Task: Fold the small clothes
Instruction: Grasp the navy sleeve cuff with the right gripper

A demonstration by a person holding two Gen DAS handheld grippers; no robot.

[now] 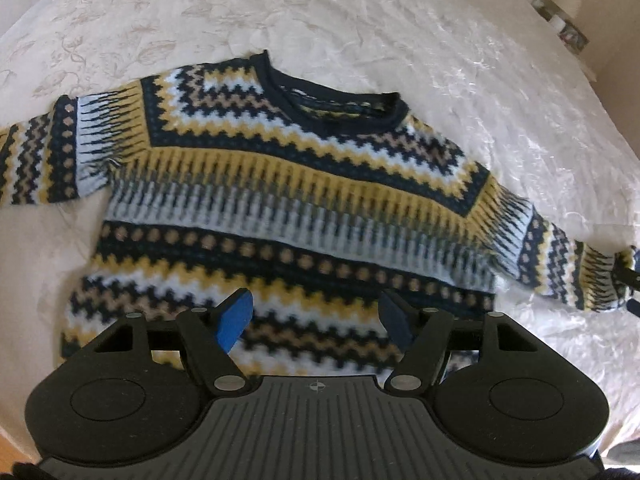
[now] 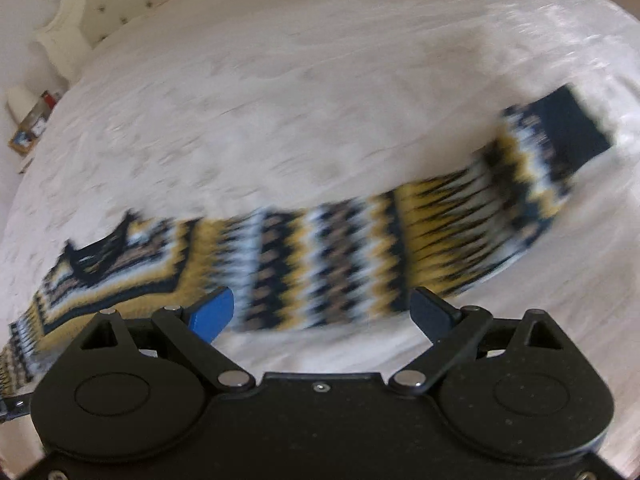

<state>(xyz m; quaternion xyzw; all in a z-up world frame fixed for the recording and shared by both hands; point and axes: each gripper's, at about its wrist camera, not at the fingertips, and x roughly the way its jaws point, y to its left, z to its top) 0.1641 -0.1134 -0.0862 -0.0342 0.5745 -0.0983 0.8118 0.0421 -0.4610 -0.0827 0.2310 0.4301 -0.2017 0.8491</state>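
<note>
Patterned sweater (image 1: 280, 208) lay flat on the white bed (image 1: 360, 20), neckline away from the camera, sleeves spread out to both sides. Left hand-held gripper (image 1: 316, 322) hung over the lower hem area, jaws apart, nothing between the pads. Right hand-held gripper (image 2: 322, 310) sat over the sleeve (image 2: 400, 240), released and empty; that view was motion-blurred.

left wrist – steep, above sweater (image 1: 280, 200) | right wrist – angled, sleeve (image 2: 400, 248) | shared: sweater
</note>
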